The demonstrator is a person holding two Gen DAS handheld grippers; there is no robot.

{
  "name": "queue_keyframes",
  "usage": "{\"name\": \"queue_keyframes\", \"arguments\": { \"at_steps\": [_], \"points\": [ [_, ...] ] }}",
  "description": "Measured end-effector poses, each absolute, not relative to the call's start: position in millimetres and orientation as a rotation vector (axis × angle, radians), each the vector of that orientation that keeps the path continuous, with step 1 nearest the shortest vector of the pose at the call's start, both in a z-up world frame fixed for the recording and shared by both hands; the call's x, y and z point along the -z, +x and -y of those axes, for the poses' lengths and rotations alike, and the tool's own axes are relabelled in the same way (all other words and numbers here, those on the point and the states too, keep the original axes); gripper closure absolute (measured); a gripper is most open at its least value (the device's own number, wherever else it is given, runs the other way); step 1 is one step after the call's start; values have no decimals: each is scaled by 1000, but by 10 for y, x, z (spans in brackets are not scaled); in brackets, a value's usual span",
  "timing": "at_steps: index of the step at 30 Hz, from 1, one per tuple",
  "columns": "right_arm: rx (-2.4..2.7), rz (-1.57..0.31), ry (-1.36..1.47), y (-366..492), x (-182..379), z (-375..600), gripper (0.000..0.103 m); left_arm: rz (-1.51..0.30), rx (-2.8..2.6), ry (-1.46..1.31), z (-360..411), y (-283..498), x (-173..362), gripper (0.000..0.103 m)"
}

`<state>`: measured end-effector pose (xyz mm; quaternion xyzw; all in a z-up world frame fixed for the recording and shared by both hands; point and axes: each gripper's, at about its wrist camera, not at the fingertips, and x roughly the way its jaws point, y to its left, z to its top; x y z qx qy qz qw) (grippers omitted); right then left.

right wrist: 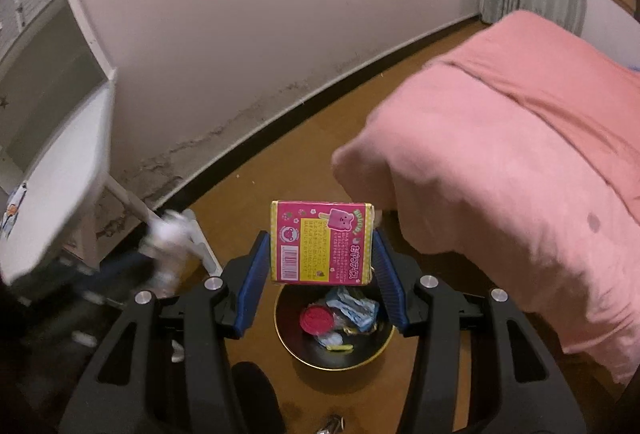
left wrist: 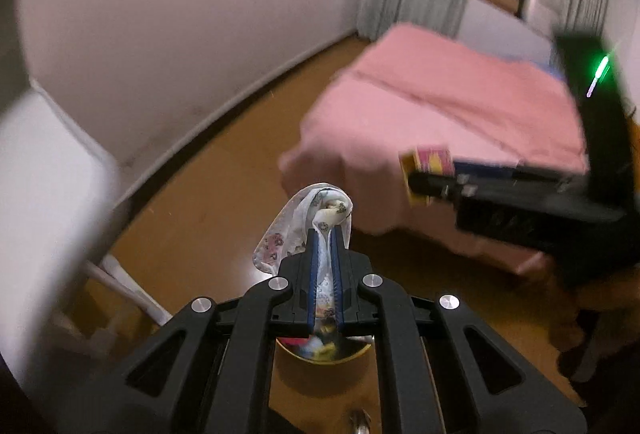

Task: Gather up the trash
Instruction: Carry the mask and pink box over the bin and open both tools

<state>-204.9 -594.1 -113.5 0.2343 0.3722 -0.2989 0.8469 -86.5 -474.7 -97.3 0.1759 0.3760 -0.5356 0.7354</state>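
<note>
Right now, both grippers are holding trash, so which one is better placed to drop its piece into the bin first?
Probably right. The right gripper holds the pink box directly above the open bin. The left gripper, clamping the patterned wrapper, shows the bin only near its base.

Trash bin (right wrist: 334, 350) on floor (right wrist: 248, 194), bed (right wrist: 520, 162) right, desk (right wrist: 60, 162) left, wall (right wrist: 260, 34) behind

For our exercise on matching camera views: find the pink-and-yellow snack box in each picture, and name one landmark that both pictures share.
Left wrist view: the snack box sits right of centre, blurred, clamped in the right gripper in front of the pink bedding.
Right wrist view: the box is at centre, between the blue pads, directly above the black bin.
Shared landmark: the pink bedding.
</note>
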Motion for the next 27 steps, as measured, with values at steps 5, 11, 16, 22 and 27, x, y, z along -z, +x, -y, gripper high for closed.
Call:
{"name": "queue_keyframes", "arguments": {
  "at_steps": [5,11,16,22,27],
  "points": [
    [626,-837,538,-2153,1463,6108,53,-926,1184,447,5118,-910,1557,97],
    [637,-875,575,-2218,1688,6200,53,-1026,1160,477,5326,-856,2080,97],
    [641,-885,593,-2242,1777,6241,53,-1053,1163,481,5386,-902,2204,97],
    [648,-890,605,-2259,1818,6261,53,-1043,1168,489,5373,-929,2163,91],
    [645,-894,610,-2253,1832,6269,53,-1002,1156,499,5345,-937,2100,44]
  ]
}}
